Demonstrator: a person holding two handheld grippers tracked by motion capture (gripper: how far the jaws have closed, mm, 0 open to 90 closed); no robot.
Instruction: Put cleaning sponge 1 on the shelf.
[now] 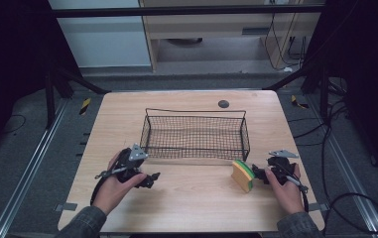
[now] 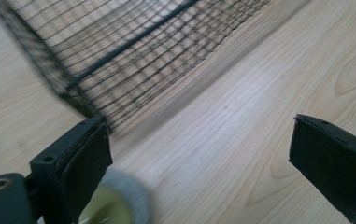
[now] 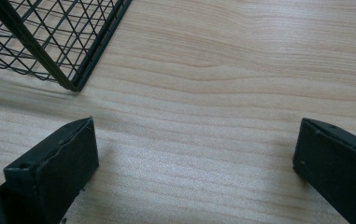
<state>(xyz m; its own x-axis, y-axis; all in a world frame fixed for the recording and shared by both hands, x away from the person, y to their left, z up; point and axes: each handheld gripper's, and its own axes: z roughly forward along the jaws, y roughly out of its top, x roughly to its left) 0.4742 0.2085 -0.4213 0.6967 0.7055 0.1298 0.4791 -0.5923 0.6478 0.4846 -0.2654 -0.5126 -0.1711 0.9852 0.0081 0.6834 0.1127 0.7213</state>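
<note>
A black wire basket (image 1: 196, 113) stands in the middle of the wooden table (image 1: 191, 203). A yellow sponge with a green top (image 1: 242, 175) stands on edge at the basket's front right corner, just left of my right gripper (image 1: 259, 173). In the right gripper view my right gripper (image 3: 195, 135) is open over bare wood, with the basket's corner (image 3: 49, 42) ahead at the left. My left gripper (image 1: 151, 179) lies at the front left, also open (image 2: 199, 135), facing the basket's mesh wall (image 2: 119, 51). A blurred grey-white round thing (image 2: 119, 203) sits below its left jaw.
A small dark round disc (image 1: 223, 103) is set in the table behind the basket. Bare wood runs along the front between the two hands. Dark frame bars and cables surround the table, with a floor rail at the left.
</note>
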